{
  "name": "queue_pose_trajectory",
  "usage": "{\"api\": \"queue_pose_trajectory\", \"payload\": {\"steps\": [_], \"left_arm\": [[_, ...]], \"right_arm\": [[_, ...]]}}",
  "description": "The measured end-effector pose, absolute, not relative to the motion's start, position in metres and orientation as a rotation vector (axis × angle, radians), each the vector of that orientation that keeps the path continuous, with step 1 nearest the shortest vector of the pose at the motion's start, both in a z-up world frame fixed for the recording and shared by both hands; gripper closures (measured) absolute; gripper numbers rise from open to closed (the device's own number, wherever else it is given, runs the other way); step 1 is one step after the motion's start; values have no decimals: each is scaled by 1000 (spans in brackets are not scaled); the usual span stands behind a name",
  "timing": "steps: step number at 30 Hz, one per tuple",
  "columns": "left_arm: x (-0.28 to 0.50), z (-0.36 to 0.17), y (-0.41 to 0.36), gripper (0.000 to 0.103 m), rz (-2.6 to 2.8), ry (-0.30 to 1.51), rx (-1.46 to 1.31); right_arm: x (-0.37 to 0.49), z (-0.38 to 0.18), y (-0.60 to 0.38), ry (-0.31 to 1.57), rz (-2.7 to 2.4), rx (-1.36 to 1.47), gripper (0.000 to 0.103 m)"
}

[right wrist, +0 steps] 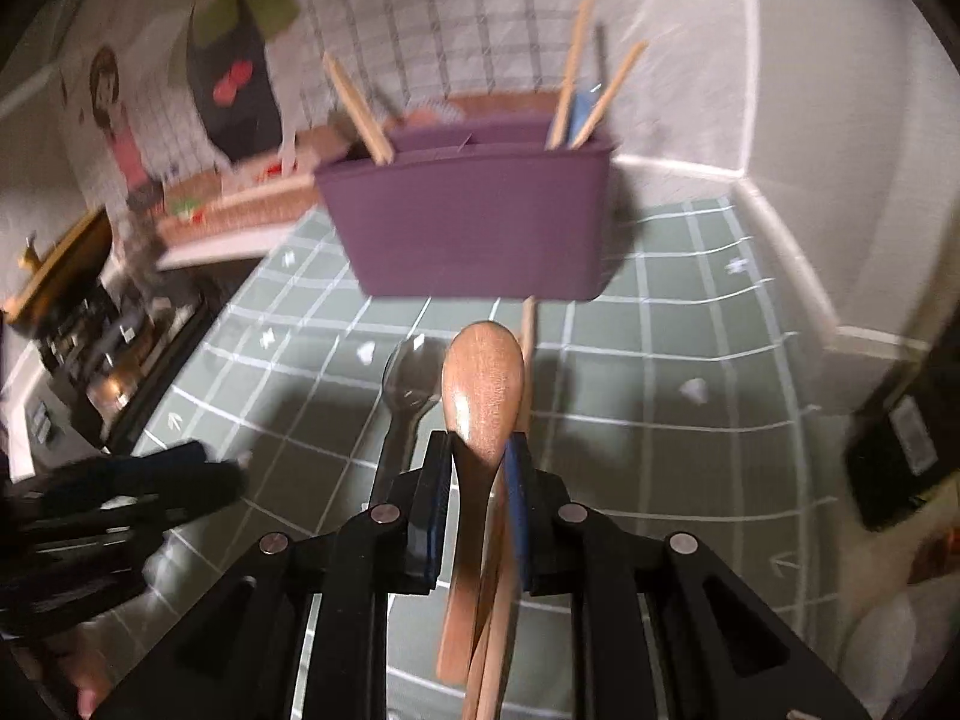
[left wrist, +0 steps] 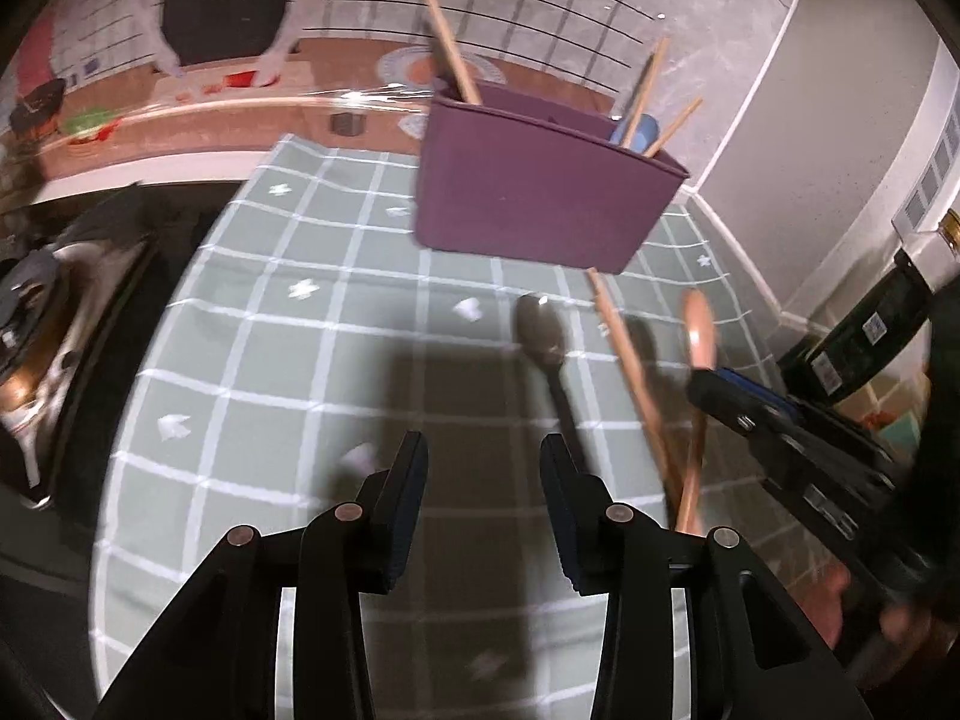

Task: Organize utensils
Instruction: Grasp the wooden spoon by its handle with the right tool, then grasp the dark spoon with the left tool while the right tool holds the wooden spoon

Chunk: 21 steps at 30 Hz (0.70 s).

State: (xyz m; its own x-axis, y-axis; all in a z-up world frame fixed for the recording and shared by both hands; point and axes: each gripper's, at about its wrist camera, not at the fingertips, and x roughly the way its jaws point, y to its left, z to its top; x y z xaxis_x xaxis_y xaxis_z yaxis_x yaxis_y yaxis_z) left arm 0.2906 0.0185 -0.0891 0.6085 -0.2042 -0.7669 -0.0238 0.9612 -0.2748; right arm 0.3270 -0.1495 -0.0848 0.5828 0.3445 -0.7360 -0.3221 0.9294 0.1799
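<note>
- Left gripper (left wrist: 483,468): fingers spread apart, nothing between them, hovering over the green checked tablecloth (left wrist: 252,360).
- Purple utensil holder (right wrist: 468,216): standing on the cloth by the wall, wooden sticks (right wrist: 360,108) poking from its compartments.
- Dark spoon (right wrist: 408,390): lying on the cloth just in front of the holder.
- Right gripper (right wrist: 480,450): fingers clamped on a wooden spoon (right wrist: 483,390), bowl pointing toward the holder.
- Dark bottle (left wrist: 864,330): far right.
</note>
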Motion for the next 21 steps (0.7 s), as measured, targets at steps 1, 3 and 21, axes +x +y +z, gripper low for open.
{"api": "queue_pose_trajectory", "payload": {"steps": [1,3,21], "left_arm": [[296,-89,14,63,-106,912,-272],[310,-91,1,62,-110,908,-270],[353,-114,-24,62,-23,974,-174]], "right_arm": [[325,-81,-155,856,384,43,88],[320,-72,-167,838,383,78,101],[336,-98,-205,988,387,208,100]]}}
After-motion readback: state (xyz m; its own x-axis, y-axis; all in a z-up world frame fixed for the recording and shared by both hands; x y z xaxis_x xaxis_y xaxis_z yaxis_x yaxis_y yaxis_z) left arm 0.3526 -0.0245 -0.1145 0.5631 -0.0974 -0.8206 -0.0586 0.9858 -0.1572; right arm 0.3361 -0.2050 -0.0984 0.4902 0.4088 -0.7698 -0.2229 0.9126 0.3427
